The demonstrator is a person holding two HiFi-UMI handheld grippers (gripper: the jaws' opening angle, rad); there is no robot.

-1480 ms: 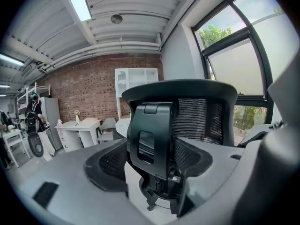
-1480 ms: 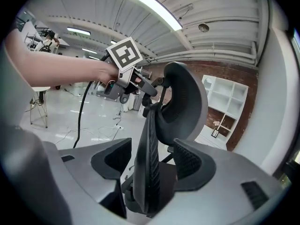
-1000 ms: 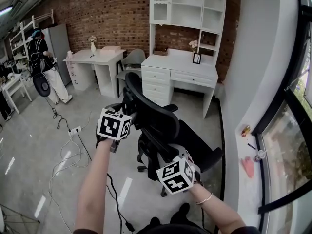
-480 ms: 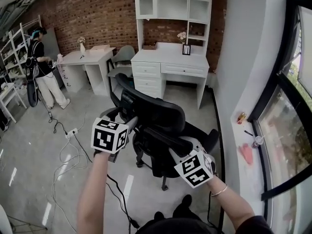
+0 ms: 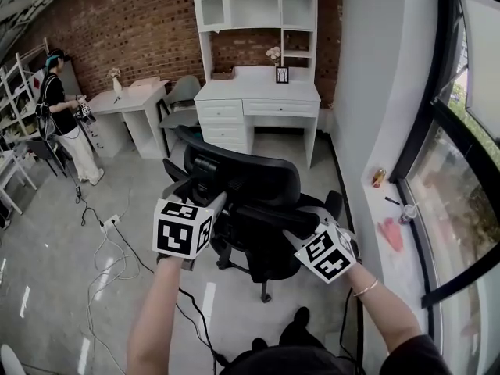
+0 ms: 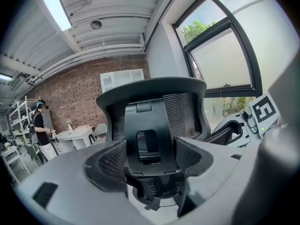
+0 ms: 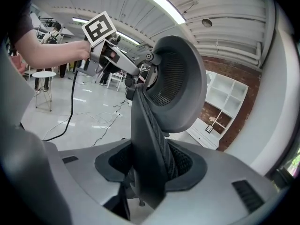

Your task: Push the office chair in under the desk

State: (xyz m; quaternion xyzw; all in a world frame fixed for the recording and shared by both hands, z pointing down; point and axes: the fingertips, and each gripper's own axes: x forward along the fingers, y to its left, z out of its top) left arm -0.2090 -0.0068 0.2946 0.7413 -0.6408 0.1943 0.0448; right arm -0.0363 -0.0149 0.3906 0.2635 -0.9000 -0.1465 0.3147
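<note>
Head view looks down on the black office chair [image 5: 248, 184], which stands on the grey floor [image 5: 55, 233] with its backrest toward us, well short of the white desk [image 5: 258, 92] that sits against the brick wall [image 5: 133, 22] beyond it. We hold the left gripper [image 5: 217, 201] at the left edge of the backrest and the right gripper [image 5: 295, 233] at its right edge. Left gripper view faces the rear of the backrest: the jaws are spread wide and have just been opening, the chair's central spine [image 6: 150, 146] shows in the gap, and neither pad presses on it. Right gripper view has the backrest's side edge [image 7: 150, 144] standing between the jaws; these too have just been opening, with a clear gap at the left pad, so we read no grip there. Off to the left stand a second white desk [image 5: 129, 100] with a grey chair [image 5: 181, 92], a person [image 5: 62, 119], and loose cables [image 5: 117, 241] trailing across the floor.
</note>
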